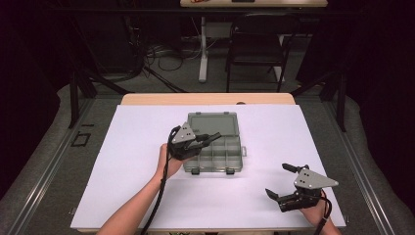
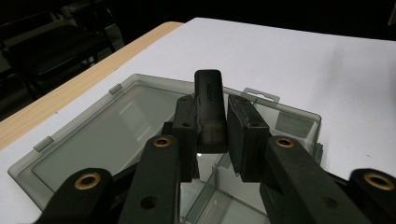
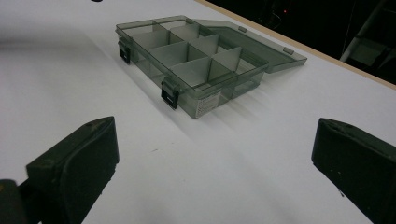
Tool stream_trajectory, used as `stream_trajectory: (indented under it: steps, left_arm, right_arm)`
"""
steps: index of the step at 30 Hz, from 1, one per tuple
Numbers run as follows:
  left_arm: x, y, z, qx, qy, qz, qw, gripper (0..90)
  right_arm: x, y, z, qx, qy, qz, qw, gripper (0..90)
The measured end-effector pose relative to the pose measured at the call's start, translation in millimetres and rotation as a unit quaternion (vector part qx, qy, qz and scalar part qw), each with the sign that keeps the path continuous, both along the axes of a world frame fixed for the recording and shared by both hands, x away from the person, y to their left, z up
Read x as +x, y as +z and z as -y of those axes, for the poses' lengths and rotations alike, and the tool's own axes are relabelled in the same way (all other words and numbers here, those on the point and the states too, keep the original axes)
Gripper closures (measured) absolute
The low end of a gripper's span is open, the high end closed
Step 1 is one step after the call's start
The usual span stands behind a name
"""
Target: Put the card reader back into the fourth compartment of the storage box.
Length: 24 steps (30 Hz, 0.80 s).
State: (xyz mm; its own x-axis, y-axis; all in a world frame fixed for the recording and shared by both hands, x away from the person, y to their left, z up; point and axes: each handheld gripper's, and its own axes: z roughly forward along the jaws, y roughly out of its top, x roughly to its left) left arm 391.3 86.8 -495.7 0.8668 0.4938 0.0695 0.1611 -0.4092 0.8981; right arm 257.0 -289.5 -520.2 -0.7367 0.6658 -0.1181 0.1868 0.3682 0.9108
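Note:
A smoky grey plastic compartment box (image 1: 230,161) lies open mid-table with its lid (image 1: 213,122) folded flat behind it. My left gripper (image 1: 214,137) hovers over the box's left compartments, shut on a small black stick (image 2: 208,100) shaped like a flash drive. The stick pokes forward past the pads (image 2: 245,126), above the lid (image 2: 102,140) and a divider (image 2: 205,191). My right gripper (image 1: 278,180) stands open at the near right of the table with nothing between its fingers (image 3: 79,158). It faces the box (image 3: 196,56), whose compartments look bare.
The box sits on a white sheet (image 1: 137,186) covering a wooden table (image 1: 147,99). Two black latches (image 3: 169,97) hang on the box's front wall. A dark chair (image 1: 257,46) and cables stand beyond the table's far edge.

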Motion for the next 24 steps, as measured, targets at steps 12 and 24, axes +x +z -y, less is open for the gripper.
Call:
stream_trajectory:
  steps: [12, 24]
  left_arm:
    - [7.6, 2.5, 13.2, -0.001, 0.008, -0.003, 1.0, 74.4]
    - [16.1, 3.5, 32.9, 0.005, 0.001, -0.019, 0.9998, 74.5]
  right_arm:
    - [0.2, -0.2, -0.2, 0.0, 0.0, -0.002, 1.0, 0.2]
    - [0.2, -0.4, 0.2, 0.002, 0.0, -0.003, 1.0, 0.3]
